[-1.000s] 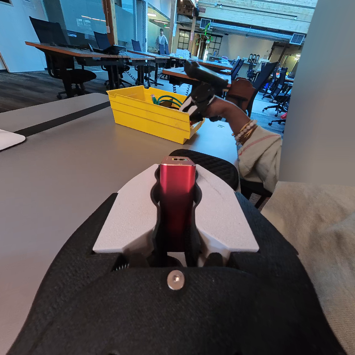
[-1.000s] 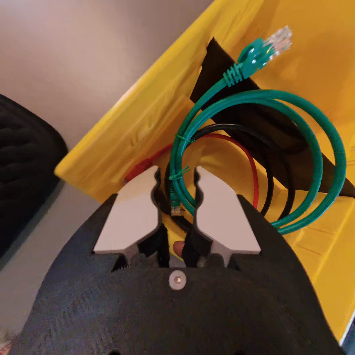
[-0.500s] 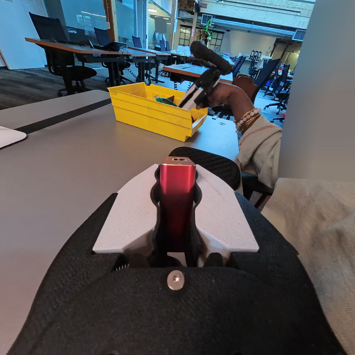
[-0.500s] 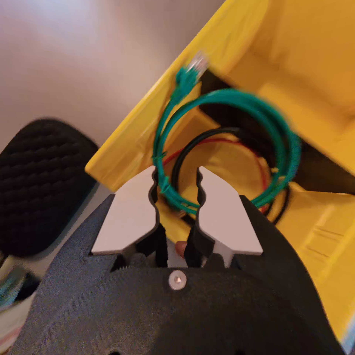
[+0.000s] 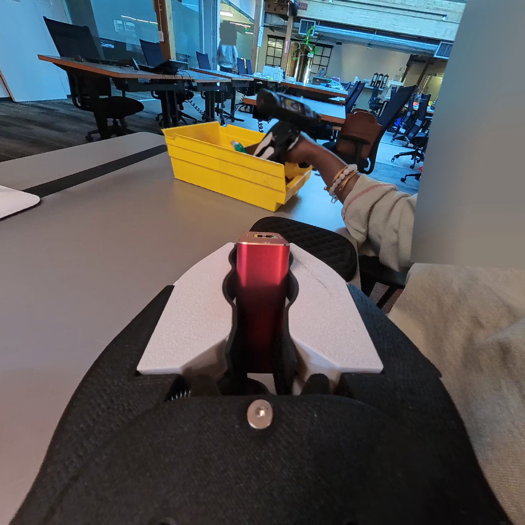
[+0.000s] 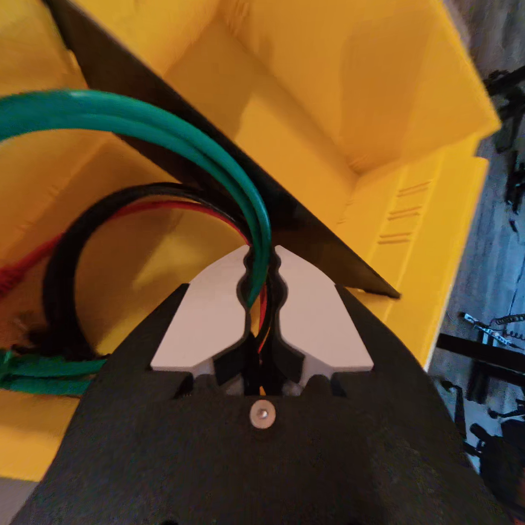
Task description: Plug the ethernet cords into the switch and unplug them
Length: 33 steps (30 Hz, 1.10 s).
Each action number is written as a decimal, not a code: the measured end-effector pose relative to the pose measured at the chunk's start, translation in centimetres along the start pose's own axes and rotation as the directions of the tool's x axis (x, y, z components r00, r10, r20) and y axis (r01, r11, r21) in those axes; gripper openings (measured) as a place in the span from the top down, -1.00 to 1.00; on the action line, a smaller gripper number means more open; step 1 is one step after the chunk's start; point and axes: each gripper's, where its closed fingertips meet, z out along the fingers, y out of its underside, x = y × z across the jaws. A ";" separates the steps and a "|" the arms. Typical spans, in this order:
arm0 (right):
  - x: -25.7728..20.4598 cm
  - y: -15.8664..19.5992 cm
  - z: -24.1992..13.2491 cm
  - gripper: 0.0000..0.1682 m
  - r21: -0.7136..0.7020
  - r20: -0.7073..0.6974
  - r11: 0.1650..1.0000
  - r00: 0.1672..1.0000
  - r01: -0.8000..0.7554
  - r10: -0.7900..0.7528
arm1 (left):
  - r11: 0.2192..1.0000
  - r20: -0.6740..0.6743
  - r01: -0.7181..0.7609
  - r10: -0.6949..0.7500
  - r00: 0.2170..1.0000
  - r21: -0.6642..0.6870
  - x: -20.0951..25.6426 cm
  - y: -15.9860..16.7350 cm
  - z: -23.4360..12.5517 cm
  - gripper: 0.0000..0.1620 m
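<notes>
So, a red metal block [image 5: 262, 298] is being clamped in the left gripper [image 5: 262, 287] jaws, over the grey table [image 5: 99, 241]. At 1 o'clock, inside the yellow bin [image 6: 326, 113], the green cord [image 6: 181, 142] is being pinched by the right gripper [image 6: 262, 279], with black [image 6: 61, 255] and red [image 6: 184, 205] cords alongside.

Open office — long desks [image 5: 147, 74], black chairs [image 5: 110, 105], dark wood floor [image 5: 42, 127], glass partitions [image 5: 187, 31].

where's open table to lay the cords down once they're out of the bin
Bare grey table lies left of the yellow bin, between it and the white object. The bin's near end is crowded: the right gripper holds the green cord beside a black divider.
</notes>
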 end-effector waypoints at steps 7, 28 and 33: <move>-1.7 1.4 0.9 0.65 -0.103 -0.010 0.992 0.997 0.077 -0.078 | 1.000 0.008 0.021 -0.021 1.000 0.013 -0.3 0.0 0.2 0.64; -29.1 -20.5 -25.5 0.07 0.872 0.484 0.280 0.792 -0.402 -0.372 | 0.576 -0.316 0.546 -0.455 0.832 0.608 -3.3 -7.1 -4.6 0.65; -36.0 -22.9 -26.9 0.24 0.557 0.812 0.309 0.429 -0.771 -0.395 | 0.413 -0.432 0.589 -0.414 0.801 0.695 -2.7 -8.3 -5.2 0.64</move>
